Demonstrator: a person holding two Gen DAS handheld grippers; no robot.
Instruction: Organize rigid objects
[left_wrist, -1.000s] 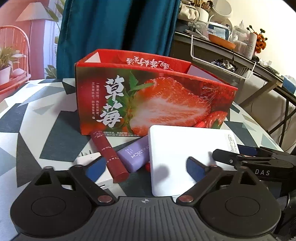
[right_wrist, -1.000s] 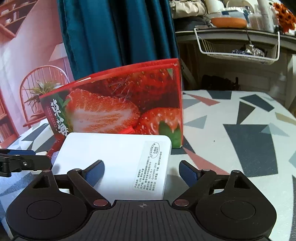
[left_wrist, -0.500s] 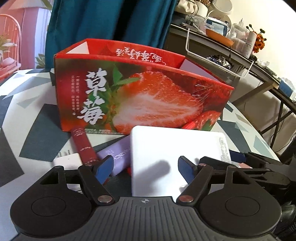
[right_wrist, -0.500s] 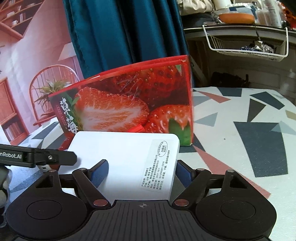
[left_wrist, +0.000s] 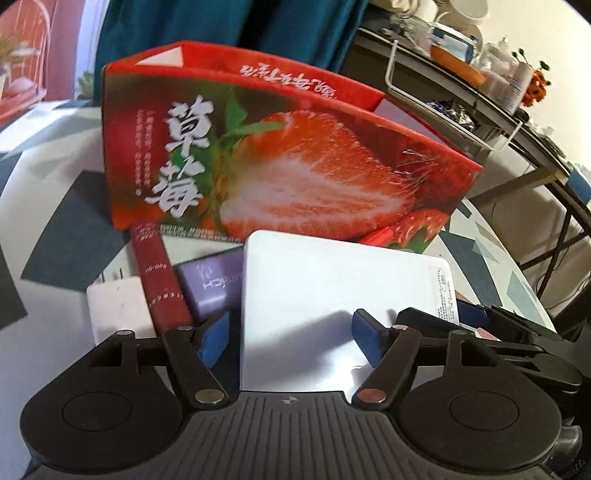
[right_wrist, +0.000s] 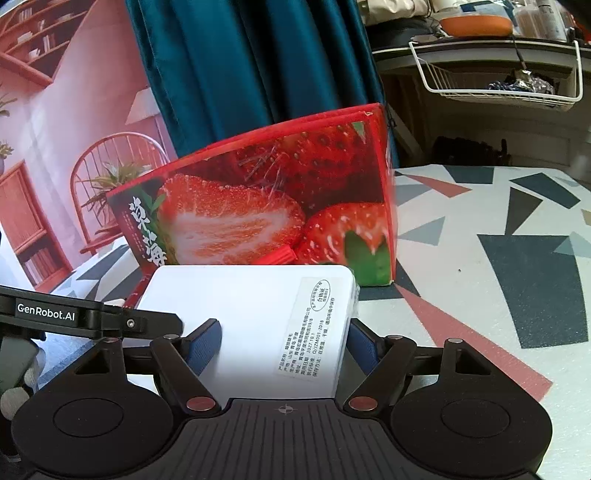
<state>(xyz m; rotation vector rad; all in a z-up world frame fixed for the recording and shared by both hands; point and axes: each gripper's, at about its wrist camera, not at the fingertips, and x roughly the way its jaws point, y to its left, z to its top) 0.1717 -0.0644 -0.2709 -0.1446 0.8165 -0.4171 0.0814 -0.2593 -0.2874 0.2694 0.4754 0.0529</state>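
The patterned tabletop (right_wrist: 517, 229), white with dark and salmon triangles, carries the tall red cardboard box printed with a halved strawberry (left_wrist: 280, 173), open at the top, which now fills more of both views than a second ago, so both tools have come closer to it. Just in front of the box lies the flat white rectangular box with rounded corners and a printed label (right_wrist: 251, 317), the piece in hand. The right gripper (right_wrist: 284, 347) has narrowed since a second ago: its blue pads now sit on either side of the white box, the right pad at its labelled edge, though whether they already press on it I cannot tell. The left gripper (left_wrist: 291, 336) is spread, its right pad over the white lid, its left pad beside the box's left edge, clasping nothing. To the left lie a lilac rectangular case (left_wrist: 210, 284), a dark red tube (left_wrist: 159, 277) and a white plug adapter (left_wrist: 118, 306), touching one another. Judging by this, the white box is about to be seized and lifted, probably into the strawberry box; the smaller pieces wait.
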